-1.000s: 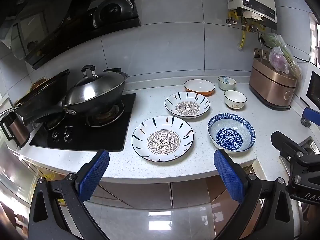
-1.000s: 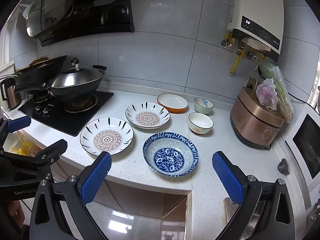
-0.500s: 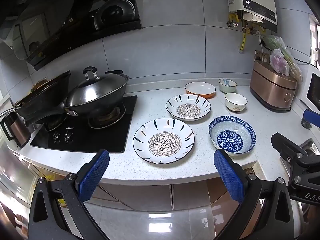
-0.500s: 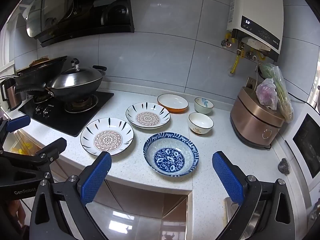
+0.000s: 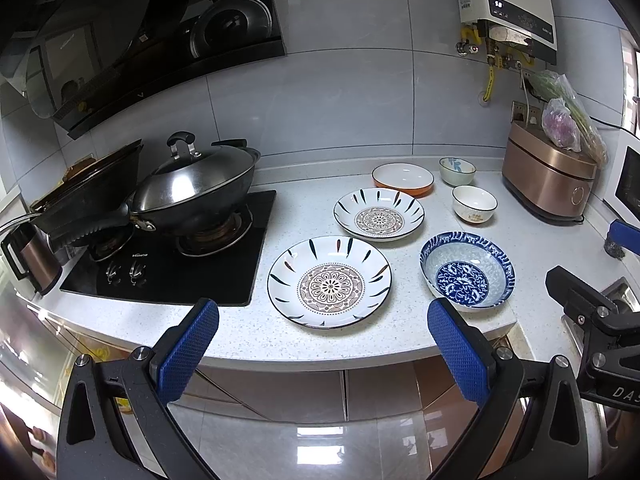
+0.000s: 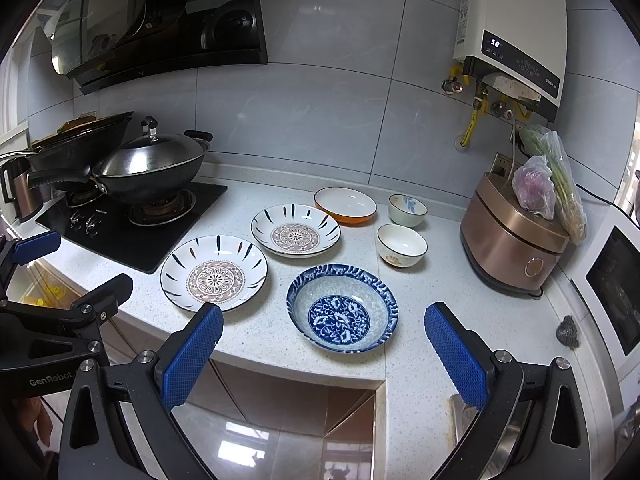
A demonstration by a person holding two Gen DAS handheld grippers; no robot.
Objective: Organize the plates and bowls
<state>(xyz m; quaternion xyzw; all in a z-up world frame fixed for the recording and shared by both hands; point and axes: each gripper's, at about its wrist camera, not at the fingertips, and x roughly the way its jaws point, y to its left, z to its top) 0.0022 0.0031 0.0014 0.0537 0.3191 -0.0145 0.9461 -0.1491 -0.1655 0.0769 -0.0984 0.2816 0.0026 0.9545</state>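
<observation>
On the white speckled counter [image 5: 304,208] lie two white patterned plates, a near plate [image 5: 330,282] [image 6: 214,273] and a far plate [image 5: 379,214] [image 6: 295,230]. A blue floral bowl [image 5: 467,271] [image 6: 342,307] sits to their right. Behind them are an orange-rimmed dish [image 5: 403,178] [image 6: 345,205] and two small bowls, a far bowl [image 5: 457,170] [image 6: 407,210] and a near bowl [image 5: 474,204] [image 6: 402,245]. My left gripper [image 5: 322,320] hangs open in front of the counter edge, holding nothing. My right gripper [image 6: 322,326] is open too, just short of the blue bowl.
A lidded wok [image 5: 192,188] and a second pan stand on the black hob [image 5: 168,264] at the left, with a kettle [image 5: 30,254] beside it. A copper rice cooker [image 6: 516,240] with bagged vegetables sits at the right. A sink edge [image 6: 460,412] lies lower right.
The left gripper's view has drifted slightly down and back, so the dishes sit a little lower in frame. The right gripper has hardly moved. Both stay open.
</observation>
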